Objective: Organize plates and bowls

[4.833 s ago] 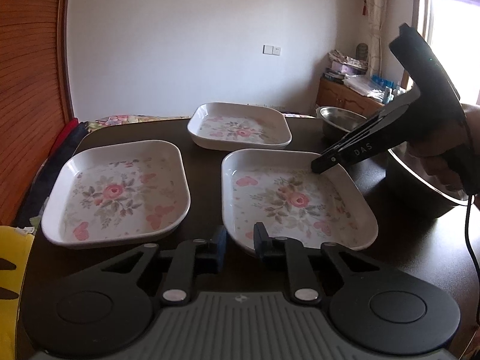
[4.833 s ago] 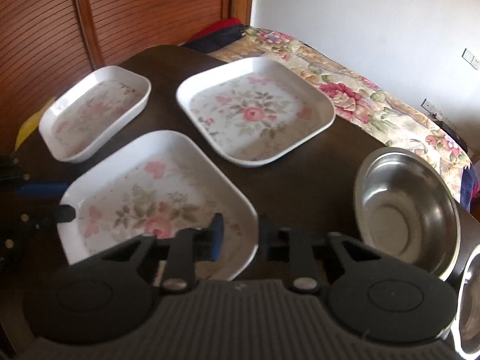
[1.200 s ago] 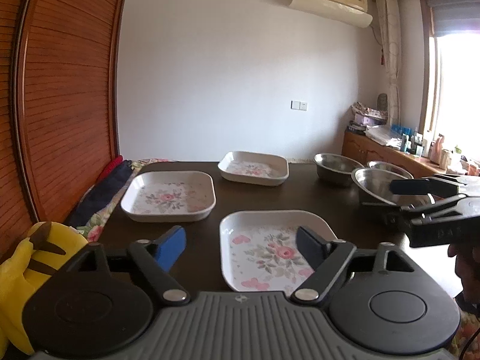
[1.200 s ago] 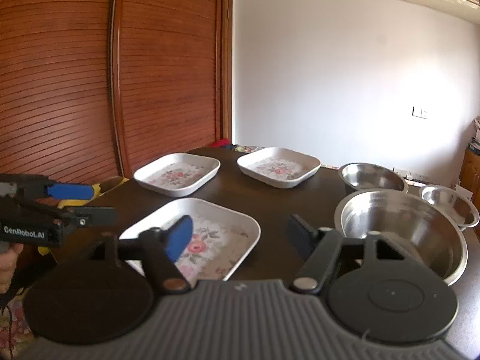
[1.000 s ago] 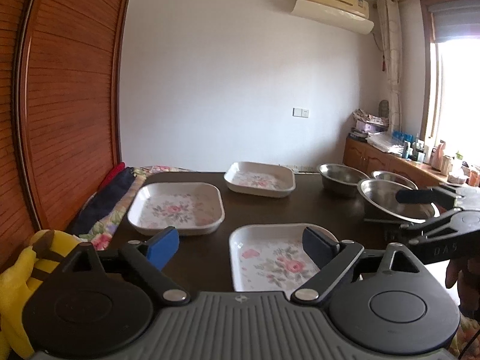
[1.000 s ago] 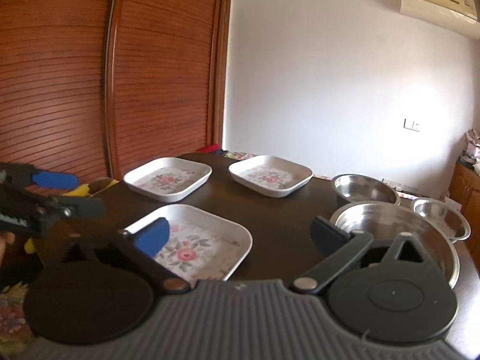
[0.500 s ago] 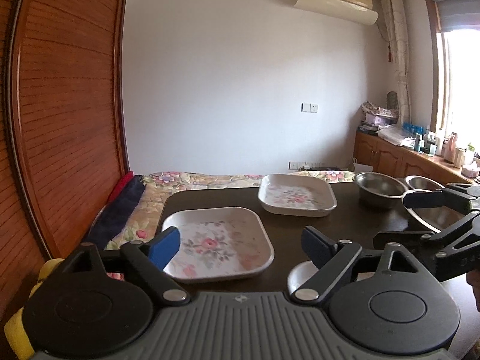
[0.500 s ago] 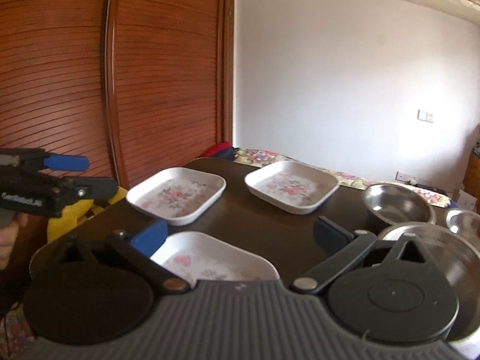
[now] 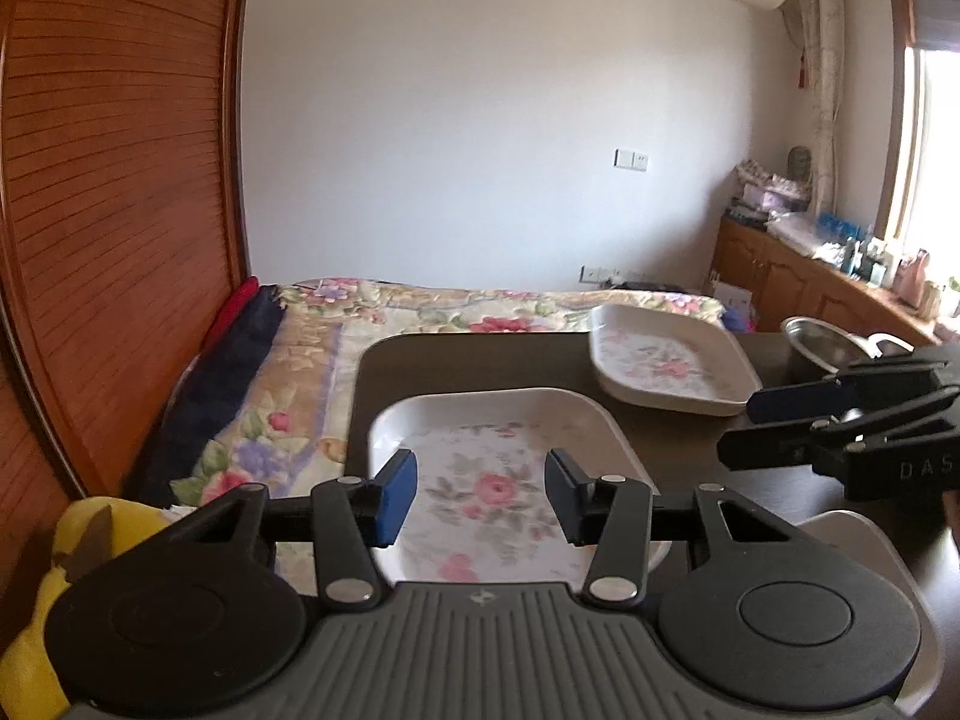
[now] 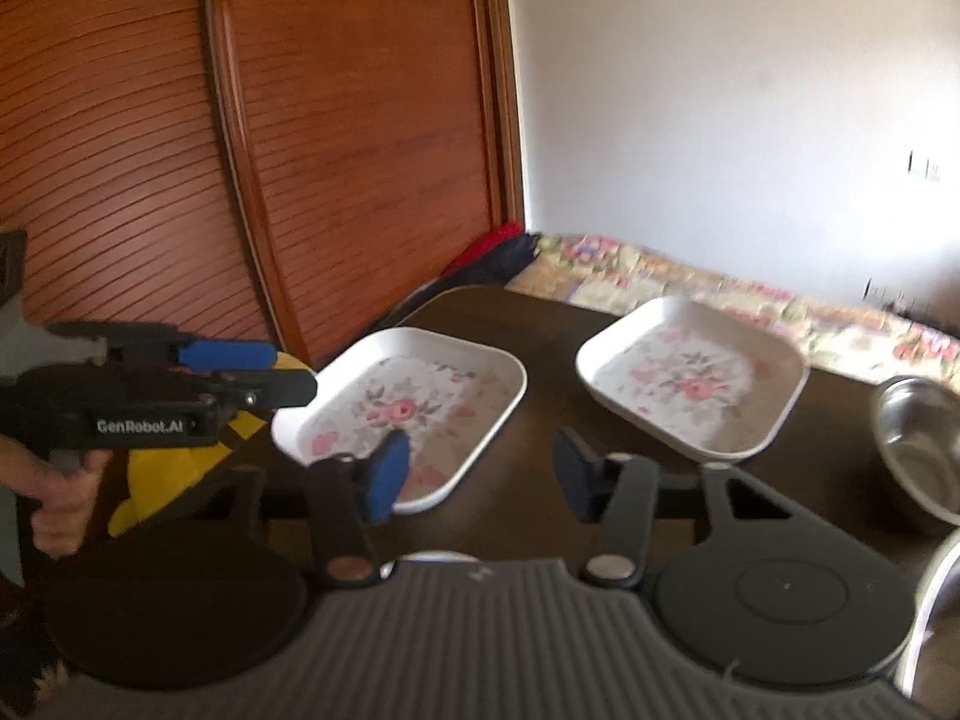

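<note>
Ahead of the left claw [image 9: 474,495] one plate [image 9: 498,420] lies on the surface [image 9: 390,366], a second plate [image 9: 666,360] beyond to its right, a bowl [image 9: 810,336] farther right.

daylight from right window [image 9: 936,144], right view blurred

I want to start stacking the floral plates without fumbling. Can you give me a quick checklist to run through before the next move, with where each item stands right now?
1. Left gripper open: ok, fingers spread, nothing between them.
2. Right gripper open: ok, also holding nothing.
3. Left gripper lined up with the near floral plate: ok, the plate sits straight ahead between its fingers.
4. Plate to stack onto free of clutter: ok, the far floral plate holds nothing.
5. Grippers apart from each other: ok, a gap shows in both views.
6. Steel bowl out of the path: cannot tell, it lies at the frame edge.
</note>
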`<state>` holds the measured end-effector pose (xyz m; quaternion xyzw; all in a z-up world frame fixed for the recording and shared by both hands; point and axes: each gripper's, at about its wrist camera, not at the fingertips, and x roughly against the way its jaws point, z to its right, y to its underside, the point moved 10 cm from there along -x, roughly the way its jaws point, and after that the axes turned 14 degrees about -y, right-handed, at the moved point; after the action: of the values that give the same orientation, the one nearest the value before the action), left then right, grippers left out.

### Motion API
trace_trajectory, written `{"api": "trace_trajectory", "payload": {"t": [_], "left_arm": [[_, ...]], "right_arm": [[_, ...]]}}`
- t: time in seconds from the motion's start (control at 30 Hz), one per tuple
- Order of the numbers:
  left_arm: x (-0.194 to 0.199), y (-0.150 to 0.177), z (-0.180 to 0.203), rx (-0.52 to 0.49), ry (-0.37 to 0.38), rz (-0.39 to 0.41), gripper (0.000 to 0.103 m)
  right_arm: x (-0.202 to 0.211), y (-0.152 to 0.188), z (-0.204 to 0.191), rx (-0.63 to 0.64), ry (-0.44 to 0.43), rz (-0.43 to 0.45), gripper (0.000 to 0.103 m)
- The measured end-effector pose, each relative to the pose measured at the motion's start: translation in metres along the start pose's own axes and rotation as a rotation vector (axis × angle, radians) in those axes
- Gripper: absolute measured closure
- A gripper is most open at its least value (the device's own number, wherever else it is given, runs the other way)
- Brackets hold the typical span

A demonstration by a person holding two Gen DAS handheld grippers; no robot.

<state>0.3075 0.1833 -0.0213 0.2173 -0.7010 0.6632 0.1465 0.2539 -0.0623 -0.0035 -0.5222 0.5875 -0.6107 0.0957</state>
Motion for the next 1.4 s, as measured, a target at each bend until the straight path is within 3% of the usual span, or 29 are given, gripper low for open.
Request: {"api": "trace_trajectory", "payload": {"t": [0.3, 0.53, 0.7, 0.77, 0.87, 1.4], "left_arm": [[-0.041, 0.001, -0.019, -0.032, -0.019, -0.07, 0.03], [-0.061, 0.01, -0.029, -0.004, -0.007, -0.125, 0.034], [-0.067, 0.015, -0.032, 0.014, 0.008, -0.152, 0.046], [-0.069, 0.018, -0.032, 0.021, 0.013, -0.164, 0.055], [-0.072, 0.021, -0.033, 0.025, 0.012, -0.173, 0.061], [-0.05, 0.012, -0.027, 0.07, -0.004, -0.123, 0.065]], "right_arm": [[-0.037, -0.002, 0.006, -0.009, -0.007, -0.078, 0.06], [-0.062, 0.002, 0.024, -0.094, -0.02, -0.121, 0.062], [-0.076, 0.008, 0.032, -0.13, -0.04, -0.163, 0.07], [-0.079, 0.009, 0.032, -0.137, -0.051, -0.167, 0.074], [-0.082, 0.01, 0.028, -0.132, -0.067, -0.174, 0.079], [-0.075, 0.007, 0.038, -0.165, -0.064, -0.117, 0.091]]}}
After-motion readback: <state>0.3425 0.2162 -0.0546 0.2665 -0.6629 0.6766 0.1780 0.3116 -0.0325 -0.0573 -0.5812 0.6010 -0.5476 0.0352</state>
